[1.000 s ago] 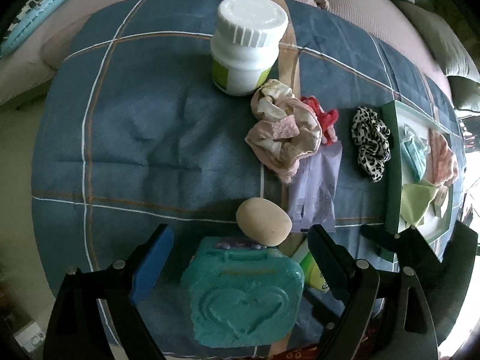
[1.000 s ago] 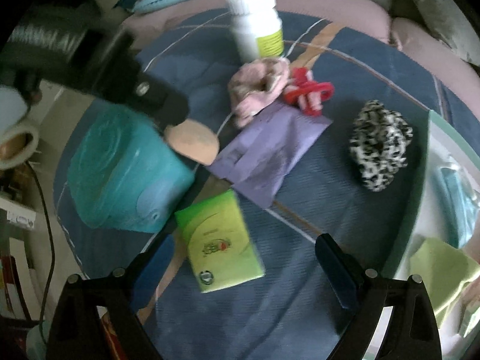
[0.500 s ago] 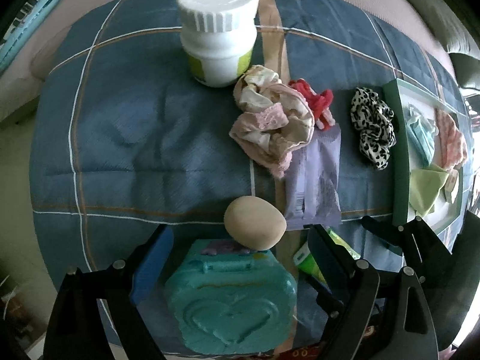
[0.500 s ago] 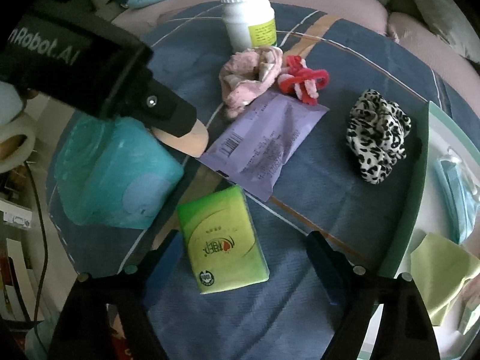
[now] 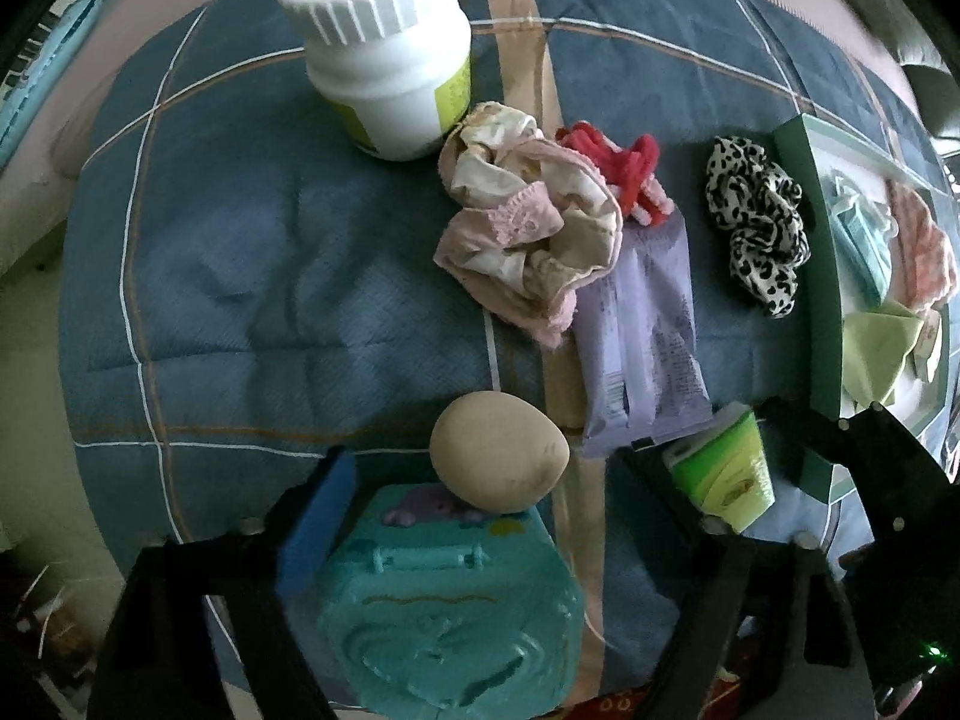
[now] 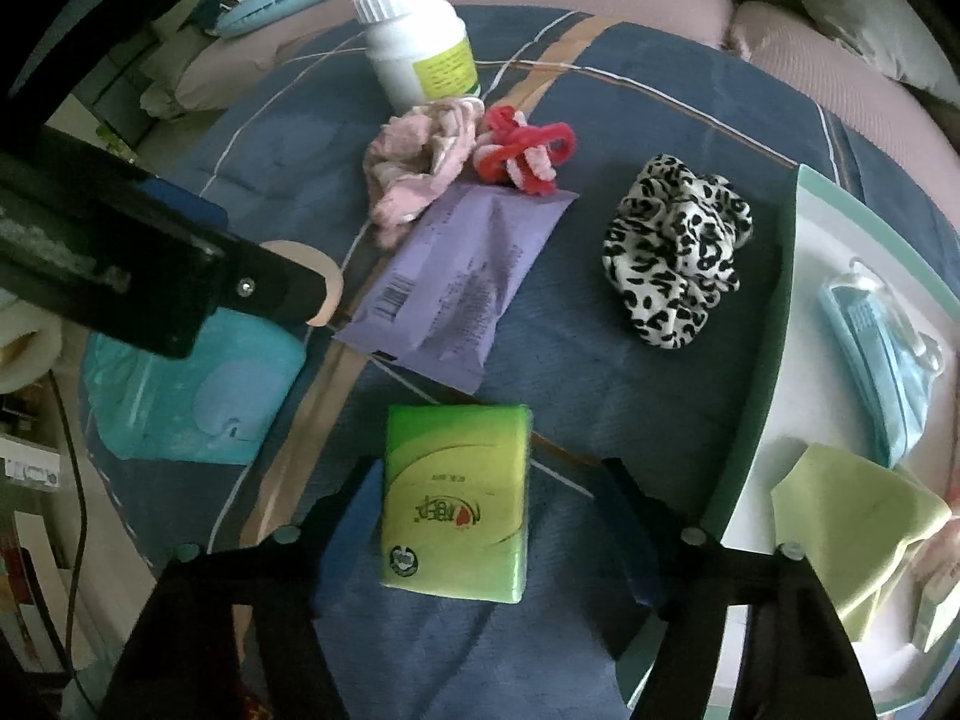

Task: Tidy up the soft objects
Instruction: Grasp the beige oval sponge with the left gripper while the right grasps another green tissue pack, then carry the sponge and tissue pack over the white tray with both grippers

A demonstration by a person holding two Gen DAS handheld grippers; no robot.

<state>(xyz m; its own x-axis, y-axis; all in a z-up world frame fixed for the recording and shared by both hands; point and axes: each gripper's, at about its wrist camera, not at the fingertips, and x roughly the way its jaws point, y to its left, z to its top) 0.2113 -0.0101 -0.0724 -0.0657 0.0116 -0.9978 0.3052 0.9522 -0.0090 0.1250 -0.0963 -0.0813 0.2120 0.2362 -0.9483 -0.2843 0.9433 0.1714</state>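
Matt woven cloth on the quilt (image 5: pixel 252 276), glossy plastic film on the green pack (image 6: pixel 456 504) and purple pouch (image 6: pixel 462 282), smooth white plastic for the jar (image 5: pixel 384 60), silky cloth on the scrunchie (image 6: pixel 678 246).

Dim, bluish daylight in both views, brightest toward the right where the white tray (image 6: pixel 810 276) glares, soft shadows under the white bottle (image 5: pixel 384 60), strong fisheye bending with black vignetted corners, near jaws dark and slightly soft, blue plaid quilt (image 5: pixel 240 240) centre sharp
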